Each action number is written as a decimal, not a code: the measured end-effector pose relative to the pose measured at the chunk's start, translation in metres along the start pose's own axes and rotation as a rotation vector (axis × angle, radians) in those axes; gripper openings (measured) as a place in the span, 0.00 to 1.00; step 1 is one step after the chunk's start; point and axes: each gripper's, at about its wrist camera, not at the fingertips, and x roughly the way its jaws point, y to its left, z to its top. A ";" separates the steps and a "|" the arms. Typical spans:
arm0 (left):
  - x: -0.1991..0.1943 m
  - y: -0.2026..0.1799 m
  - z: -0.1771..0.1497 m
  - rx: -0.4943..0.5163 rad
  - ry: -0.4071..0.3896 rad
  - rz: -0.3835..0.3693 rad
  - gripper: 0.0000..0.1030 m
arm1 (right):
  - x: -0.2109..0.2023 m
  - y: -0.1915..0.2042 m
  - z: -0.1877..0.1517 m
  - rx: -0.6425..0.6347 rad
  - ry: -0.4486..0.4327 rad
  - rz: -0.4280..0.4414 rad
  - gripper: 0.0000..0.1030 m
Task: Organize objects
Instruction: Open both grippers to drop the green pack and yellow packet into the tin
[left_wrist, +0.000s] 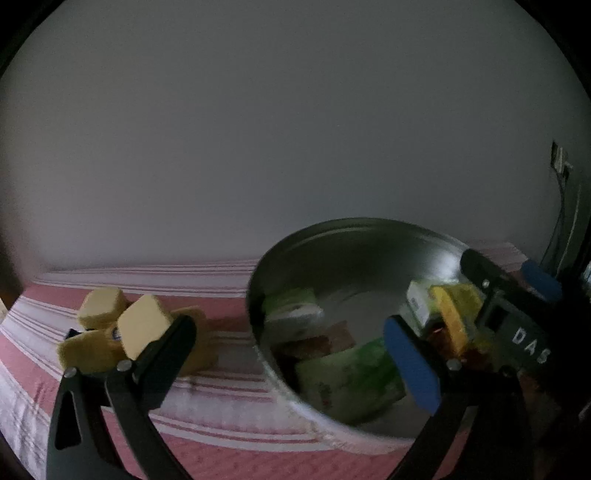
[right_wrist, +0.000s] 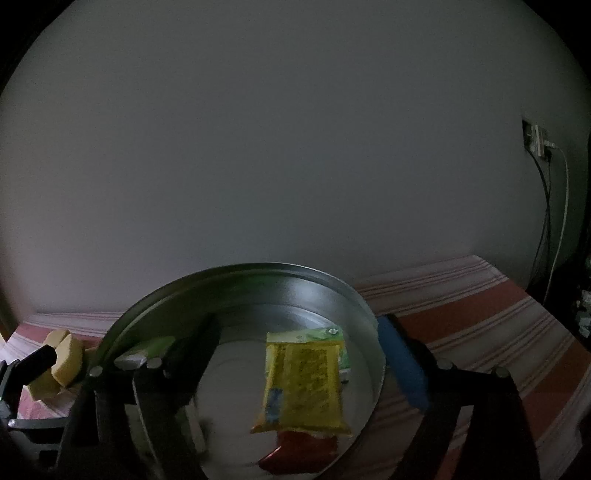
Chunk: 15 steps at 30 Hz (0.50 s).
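Packets (right_wrist: 303, 384) lie inside the metal bowl (right_wrist: 236, 273) on the striped tabletop (right_wrist: 480, 325); right gripper (right_wrist: 291, 365) gapes empty above them, apparently release done; left gripper (left_wrist: 284, 339) wide open; yellow sponges (left_wrist: 144, 325) likely next.

Left gripper (left_wrist: 288, 343): black arms, silver screws, blue pad, yellow pad. Right gripper (right_wrist: 295, 354): black, blue pad, white "DAS" lettering.

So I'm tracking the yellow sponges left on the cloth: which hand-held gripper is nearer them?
Left. The left hand-held gripper has one finger beside the yellow sponges; the right hand-held gripper hangs open over the metal pan, sponges off to its left.
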 end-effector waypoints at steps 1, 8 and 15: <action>-0.002 0.004 0.000 -0.003 -0.003 0.005 1.00 | -0.001 0.000 -0.002 0.005 -0.003 0.004 0.87; -0.010 0.024 -0.009 -0.034 -0.017 0.016 1.00 | -0.014 0.004 -0.005 -0.007 -0.041 0.014 0.87; -0.012 0.044 -0.015 -0.040 -0.030 0.042 1.00 | -0.018 0.010 -0.013 -0.037 -0.087 -0.006 0.87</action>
